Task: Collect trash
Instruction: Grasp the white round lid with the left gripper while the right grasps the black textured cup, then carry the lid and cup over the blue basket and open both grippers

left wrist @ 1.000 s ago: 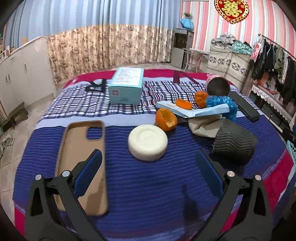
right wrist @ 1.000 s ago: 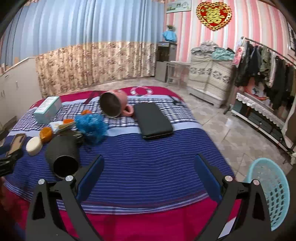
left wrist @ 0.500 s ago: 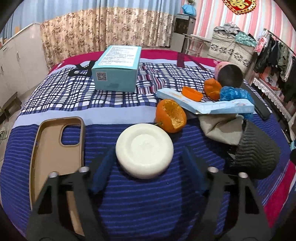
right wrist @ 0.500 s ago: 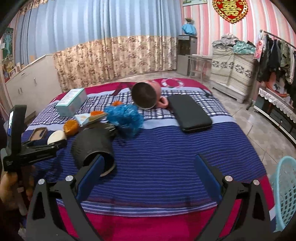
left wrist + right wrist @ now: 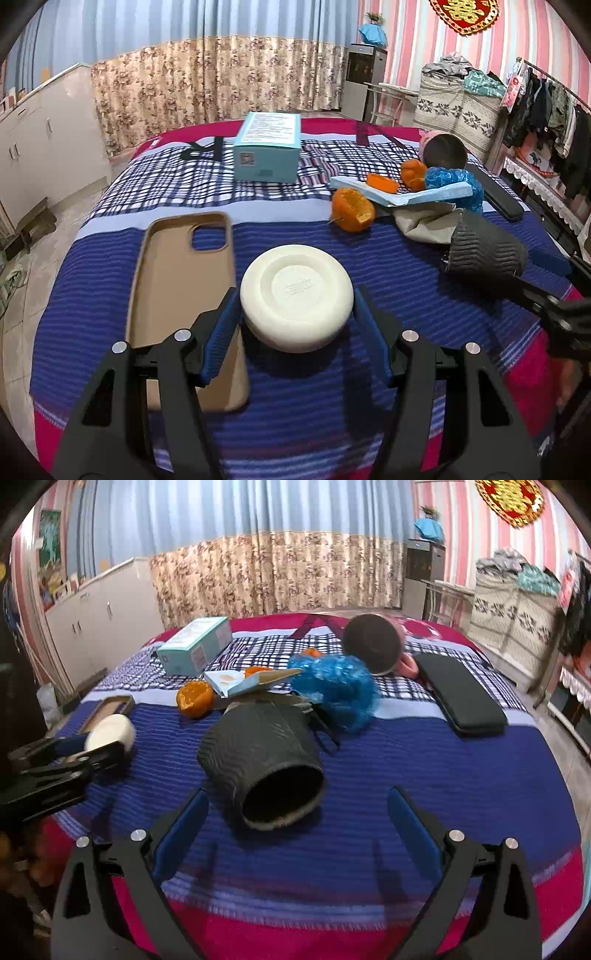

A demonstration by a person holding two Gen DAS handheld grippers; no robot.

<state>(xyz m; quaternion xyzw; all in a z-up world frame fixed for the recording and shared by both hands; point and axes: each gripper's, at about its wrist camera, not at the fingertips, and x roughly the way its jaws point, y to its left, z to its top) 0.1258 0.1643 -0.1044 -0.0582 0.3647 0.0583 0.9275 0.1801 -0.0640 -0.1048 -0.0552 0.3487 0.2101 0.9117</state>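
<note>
Gripping a round white lidded tub (image 5: 296, 296) by its sides, the left gripper (image 5: 295, 325) has both blue pads touching it on the striped bedspread (image 5: 332, 406); the right gripper (image 5: 297, 823) hangs spread wide before a ribbed black cup (image 5: 260, 760) lying sideways, hollow and dark inside; orange peel (image 5: 352, 214) and crinkled blue plastic (image 5: 334, 686) sit beyond.

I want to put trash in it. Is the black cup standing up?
No, tipped over. The black cup lies on its side on the bed, open mouth facing the camera.
</note>
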